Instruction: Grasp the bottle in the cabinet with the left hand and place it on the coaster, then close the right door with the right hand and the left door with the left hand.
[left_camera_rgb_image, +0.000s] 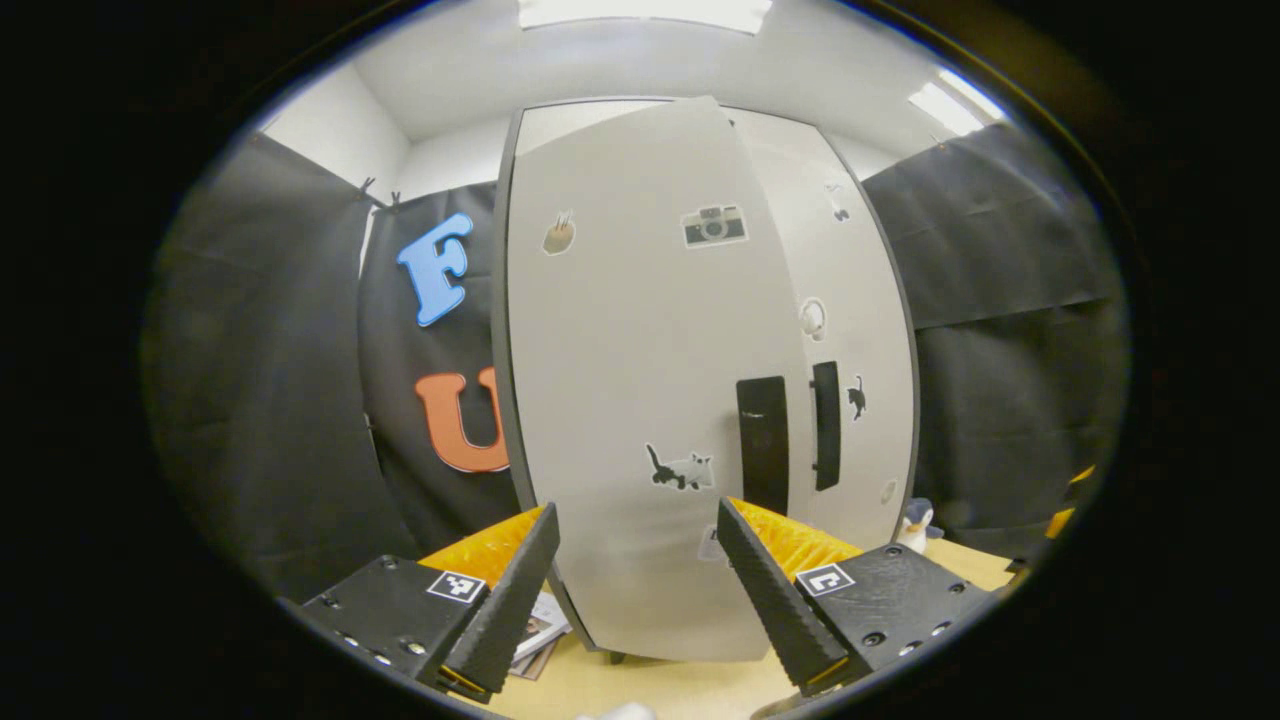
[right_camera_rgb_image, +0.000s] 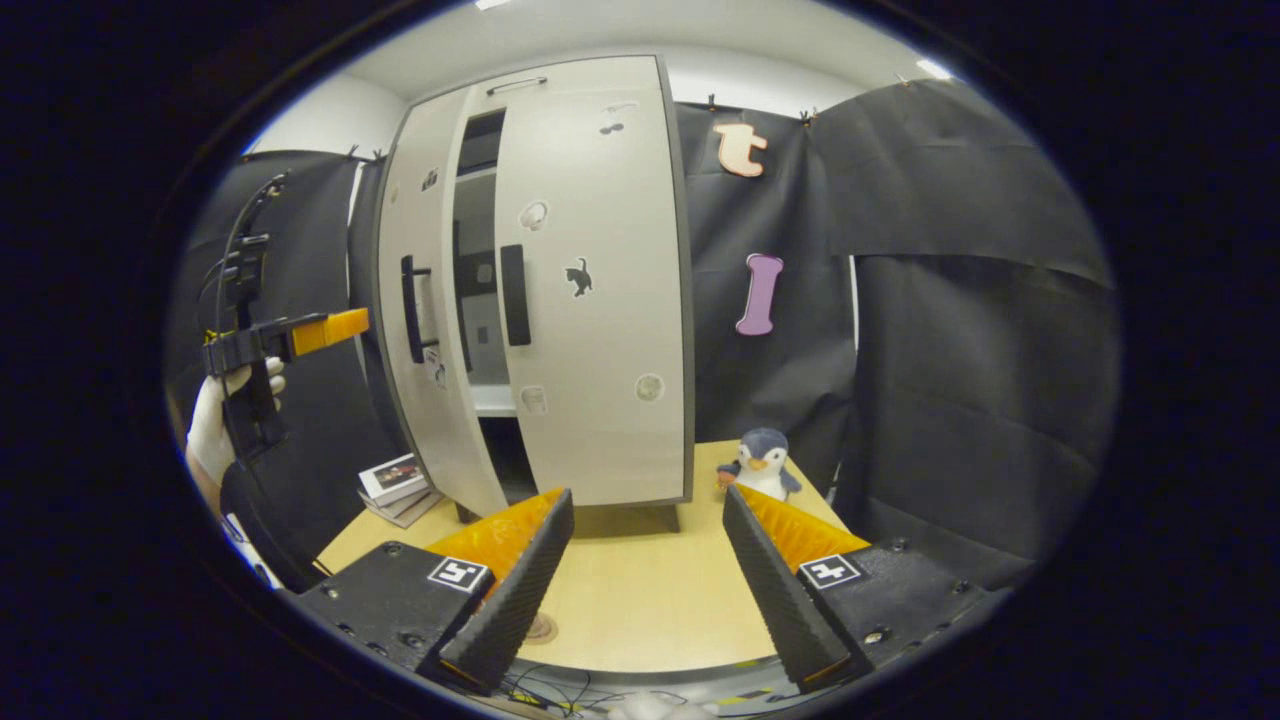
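Observation:
The pale grey cabinet (right_camera_rgb_image: 590, 300) stands on a wooden table (right_camera_rgb_image: 640, 590). Its right door (right_camera_rgb_image: 600, 330) lies flat against the front. Its left door (right_camera_rgb_image: 430, 330) is ajar, and a dark gap with a shelf shows between the two. In the left gripper view the left door (left_camera_rgb_image: 640, 350) is close ahead, its black handle (left_camera_rgb_image: 763, 440) beside the right door's handle (left_camera_rgb_image: 826, 425). My left gripper (left_camera_rgb_image: 636, 512) is open and holds nothing. It also appears in the right gripper view as the left gripper (right_camera_rgb_image: 290, 335), held by a gloved hand (right_camera_rgb_image: 215, 420) beside the left door's outer face. My right gripper (right_camera_rgb_image: 647, 495) is open above the table.
A penguin plush (right_camera_rgb_image: 762, 462) sits to the right of the cabinet. A stack of books (right_camera_rgb_image: 395, 485) lies to the cabinet's left. A small round disc (right_camera_rgb_image: 540, 628) lies on the table by my right gripper's left finger. Black cloth walls the booth.

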